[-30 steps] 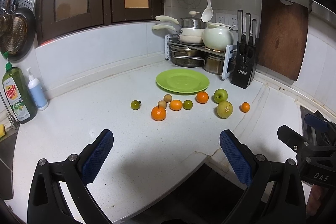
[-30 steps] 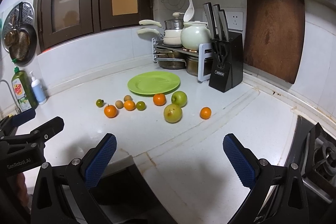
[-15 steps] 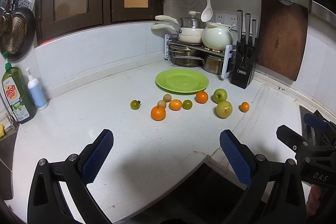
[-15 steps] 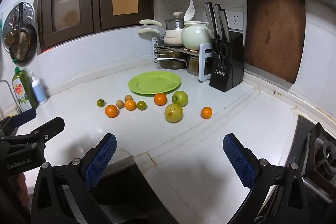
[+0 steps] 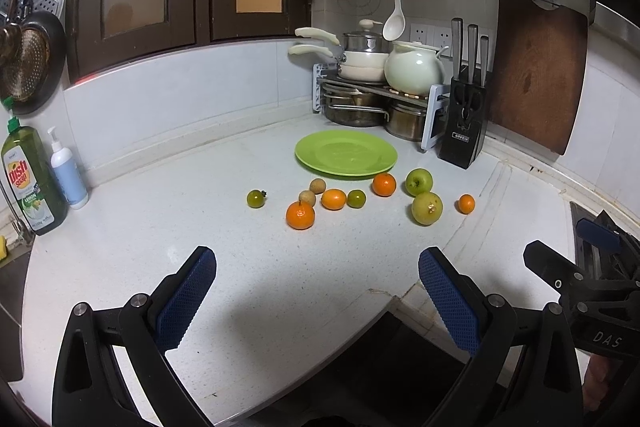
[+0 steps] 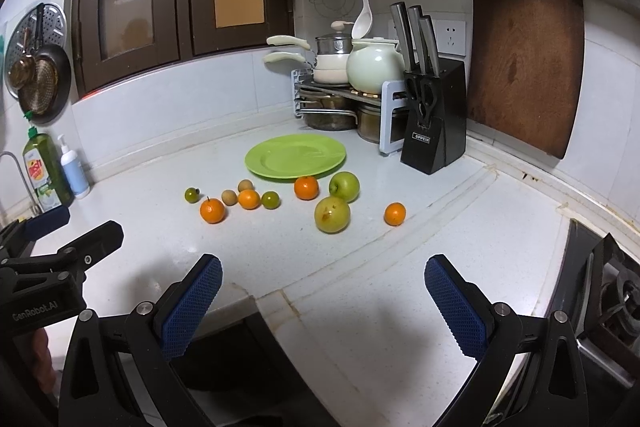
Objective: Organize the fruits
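You are facing the corner of a kitchen: a white speckled bench (image 5: pixel 160 227) runs under dark wooden cabinets, with a rack of pots (image 5: pixel 368 95), a black knife block (image 5: pixel 464 131) and a brown cutting board (image 5: pixel 536 67) leaning on the tiled wall at the back. At far left stand a green dish soap bottle (image 5: pixel 28 179) and a white pump bottle (image 5: pixel 68 171).

A green plate (image 5: pixel 346 155) lies bare on the bench in front of the pot rack. The fruits are scattered on the bench just in front of the plate, none on it: a green apple (image 5: pixel 419 181) with a yellow-green apple (image 5: pixel 427 208) just in front of it, a small orange (image 5: pixel 466 203) off to the right, an orange (image 5: pixel 384 184) close to the plate rim, and a cluster of a small green fruit (image 5: pixel 355 198), an orange kumquat-like fruit (image 5: pixel 333 199), two brown round fruits (image 5: pixel 317 185), a tangerine (image 5: pixel 300 215) and a lone green fruit (image 5: pixel 255 198) at far left.

Your left claw (image 5: pixel 318 291) hovers over the near bench edge, jaws wide apart and holding nothing. Your right claw (image 6: pixel 324 291) is likewise spread wide and empty, well short of the fruits.
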A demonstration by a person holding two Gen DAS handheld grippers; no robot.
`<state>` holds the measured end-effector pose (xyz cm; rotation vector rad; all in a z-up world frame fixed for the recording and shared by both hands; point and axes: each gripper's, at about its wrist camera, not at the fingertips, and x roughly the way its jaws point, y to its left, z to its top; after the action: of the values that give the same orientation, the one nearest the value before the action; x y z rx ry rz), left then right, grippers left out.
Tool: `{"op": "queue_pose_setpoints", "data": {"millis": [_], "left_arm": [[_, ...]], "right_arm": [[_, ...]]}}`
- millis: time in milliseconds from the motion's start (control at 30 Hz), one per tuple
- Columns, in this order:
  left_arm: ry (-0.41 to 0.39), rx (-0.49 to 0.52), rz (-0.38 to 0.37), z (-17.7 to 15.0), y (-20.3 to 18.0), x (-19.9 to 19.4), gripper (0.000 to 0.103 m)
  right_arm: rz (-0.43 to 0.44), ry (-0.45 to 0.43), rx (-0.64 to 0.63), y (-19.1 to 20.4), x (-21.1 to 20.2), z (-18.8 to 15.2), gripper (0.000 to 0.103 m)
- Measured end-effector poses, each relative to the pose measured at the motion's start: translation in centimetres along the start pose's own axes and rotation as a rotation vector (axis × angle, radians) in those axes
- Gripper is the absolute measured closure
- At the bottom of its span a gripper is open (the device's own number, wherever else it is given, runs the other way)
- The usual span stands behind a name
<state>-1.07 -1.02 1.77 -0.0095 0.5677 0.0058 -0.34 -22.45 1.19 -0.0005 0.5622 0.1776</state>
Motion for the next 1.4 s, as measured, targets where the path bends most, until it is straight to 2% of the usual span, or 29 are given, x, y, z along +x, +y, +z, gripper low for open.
{"op": "queue_pose_setpoints", "data": {"millis": [467, 667, 800, 967, 1200, 1400], "left_arm": [[0.033, -0.008, 0.005, 0.5, 0.7, 2.7, 0.0], [0.034, 0.007, 0.018, 1.1, 1.6, 5.0, 0.0], [0.063, 0.011, 0.006, 1.9, 2.4, 7.4, 0.001], [0.112, 0.018, -0.022, 2.8, 3.4, 10.9, 0.009], [0.154, 0.055, -0.062, 2.9, 4.2, 15.0, 0.02], [0.245, 0.062, -0.096, 2.4, 4.0, 18.3, 0.027]], "right_arm": [[0.013, 0.036, 0.001, 0.2, 2.4, 0.5, 0.001], [0.015, 0.063, 0.001, 0.6, 5.0, 1.3, 0.001], [0.018, 0.088, 0.006, 1.0, 7.3, 2.2, 0.001], [0.01, 0.122, 0.017, 1.6, 10.5, 3.1, 0.001], [-0.026, 0.184, 0.067, 2.1, 14.3, 3.1, 0.009], [-0.034, 0.263, 0.082, 1.6, 17.1, 2.5, 0.016]]}}
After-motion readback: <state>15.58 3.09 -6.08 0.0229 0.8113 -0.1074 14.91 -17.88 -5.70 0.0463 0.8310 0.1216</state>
